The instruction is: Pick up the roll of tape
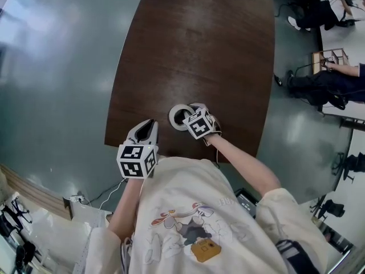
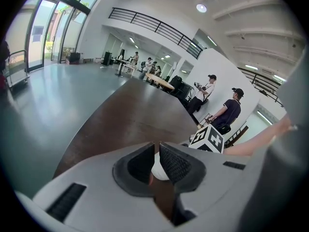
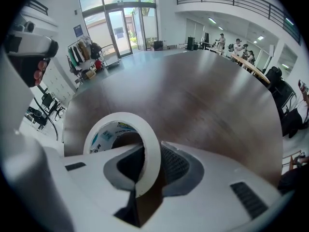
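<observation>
Right hand-held gripper (image 3: 152,151): clamped on tape (image 3: 120,117) wall.
Left hand-held gripper (image 2: 158,151): narrow, empty, 7 o'clock of tape.
Risk: we fear tape pivots out under weak squeeze.

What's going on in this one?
A person is picking up tape from a brown table. The right tongs are closed on the roll's wall, with one jaw through its hole. The left tongs are shut and empty, near the table's edge. Whether the tape has left the table is unclear.
</observation>
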Tool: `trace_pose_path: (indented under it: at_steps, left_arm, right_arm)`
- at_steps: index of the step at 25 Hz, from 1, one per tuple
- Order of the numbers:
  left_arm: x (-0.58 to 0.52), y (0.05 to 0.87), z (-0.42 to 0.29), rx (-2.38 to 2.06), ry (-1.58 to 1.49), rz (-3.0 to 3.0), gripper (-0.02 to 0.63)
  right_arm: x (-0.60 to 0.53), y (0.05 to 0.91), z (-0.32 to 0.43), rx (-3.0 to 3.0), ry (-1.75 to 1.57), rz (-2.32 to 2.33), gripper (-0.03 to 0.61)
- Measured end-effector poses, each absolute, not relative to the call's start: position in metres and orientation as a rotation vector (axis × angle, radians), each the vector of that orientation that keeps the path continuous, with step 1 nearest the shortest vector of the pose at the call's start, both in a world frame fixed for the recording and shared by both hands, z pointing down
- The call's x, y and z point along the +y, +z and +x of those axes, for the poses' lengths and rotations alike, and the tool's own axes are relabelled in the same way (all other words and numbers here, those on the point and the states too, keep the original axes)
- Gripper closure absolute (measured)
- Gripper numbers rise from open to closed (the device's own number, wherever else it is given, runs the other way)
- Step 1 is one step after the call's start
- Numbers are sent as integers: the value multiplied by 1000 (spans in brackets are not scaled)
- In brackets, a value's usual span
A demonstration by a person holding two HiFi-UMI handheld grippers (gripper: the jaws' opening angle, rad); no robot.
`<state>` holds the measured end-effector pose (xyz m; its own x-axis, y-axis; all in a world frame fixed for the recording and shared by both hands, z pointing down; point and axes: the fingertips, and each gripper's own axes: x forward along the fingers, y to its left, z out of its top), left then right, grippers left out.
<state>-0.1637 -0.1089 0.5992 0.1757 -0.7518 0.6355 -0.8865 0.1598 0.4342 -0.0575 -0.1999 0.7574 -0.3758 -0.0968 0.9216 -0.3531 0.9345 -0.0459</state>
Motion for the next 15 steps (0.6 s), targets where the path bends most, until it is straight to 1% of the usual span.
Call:
trace_pose_path:
  at_steps: [5,15]
  left_arm:
    - [-99,593,-169,-1624,198,1618,581]
    - [-95,575,-151,-1638,198,1660,581]
  right_arm:
    - [-190,743,-60,-1996,353,347,488]
    - [-183,689,-48,-2101,486,383,488]
